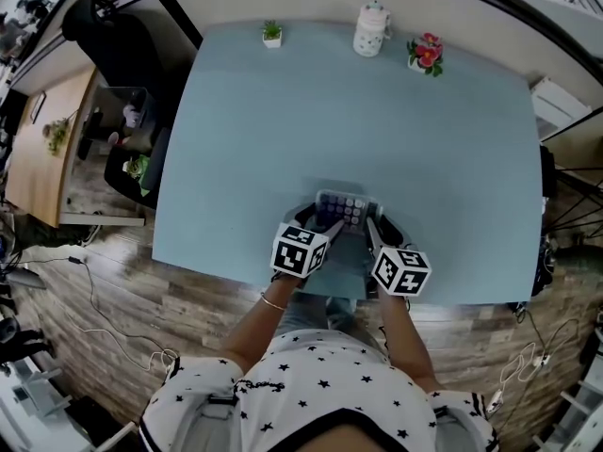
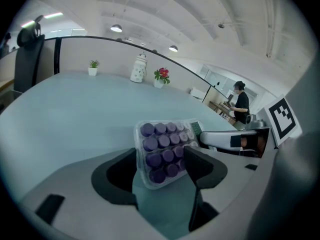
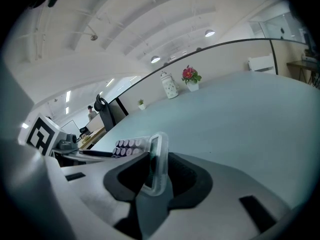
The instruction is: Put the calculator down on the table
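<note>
The calculator [image 1: 344,207], clear-cased with purple keys, is held just above the blue table [image 1: 358,121] near its front edge. In the left gripper view the calculator [image 2: 161,146] tilts keys-up, and my left gripper [image 2: 160,168] is shut on its near corner, both dark pads against it. Seen edge-on in the right gripper view, the calculator [image 3: 156,159] stands between the pads of my right gripper [image 3: 157,178], which is shut on its display end. From the head view, the left gripper [image 1: 330,226] and right gripper [image 1: 370,226] flank it closely.
At the table's far edge stand a small potted plant [image 1: 271,34], a white jar [image 1: 371,29] and a pot of red flowers [image 1: 426,53]. A black office chair [image 1: 104,26] sits beyond the far left corner. A person [image 2: 241,101] stands far off in the room.
</note>
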Demonstrator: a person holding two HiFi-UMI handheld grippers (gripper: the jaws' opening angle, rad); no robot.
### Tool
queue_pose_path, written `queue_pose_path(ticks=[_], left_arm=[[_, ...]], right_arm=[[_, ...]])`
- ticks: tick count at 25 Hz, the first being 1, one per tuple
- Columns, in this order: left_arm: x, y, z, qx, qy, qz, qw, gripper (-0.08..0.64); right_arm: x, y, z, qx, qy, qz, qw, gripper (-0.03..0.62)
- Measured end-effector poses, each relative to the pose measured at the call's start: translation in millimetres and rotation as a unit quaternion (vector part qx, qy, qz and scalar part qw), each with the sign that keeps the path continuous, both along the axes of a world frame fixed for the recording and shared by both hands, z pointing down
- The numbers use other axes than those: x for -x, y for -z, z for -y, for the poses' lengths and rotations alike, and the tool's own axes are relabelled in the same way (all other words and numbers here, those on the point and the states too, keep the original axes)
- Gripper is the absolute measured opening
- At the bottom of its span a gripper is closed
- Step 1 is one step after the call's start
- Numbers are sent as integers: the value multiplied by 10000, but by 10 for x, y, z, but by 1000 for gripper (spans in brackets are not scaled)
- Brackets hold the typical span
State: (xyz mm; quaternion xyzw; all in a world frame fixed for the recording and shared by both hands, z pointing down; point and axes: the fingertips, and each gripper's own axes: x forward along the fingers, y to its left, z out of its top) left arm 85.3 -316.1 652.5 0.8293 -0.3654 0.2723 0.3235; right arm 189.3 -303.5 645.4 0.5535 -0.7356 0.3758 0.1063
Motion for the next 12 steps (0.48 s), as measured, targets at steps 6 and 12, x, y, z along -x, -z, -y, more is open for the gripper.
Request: queue_pose_path(ticks=[6,12], left_arm=[[4,-7,4,24,105,47,9999,304],[7,-22,10,54,268,86,9996,305]], right_arm=[[11,-16,14,-14,146,-193,9997,119],[21,-45,35,-1,288,-371,9989,121]])
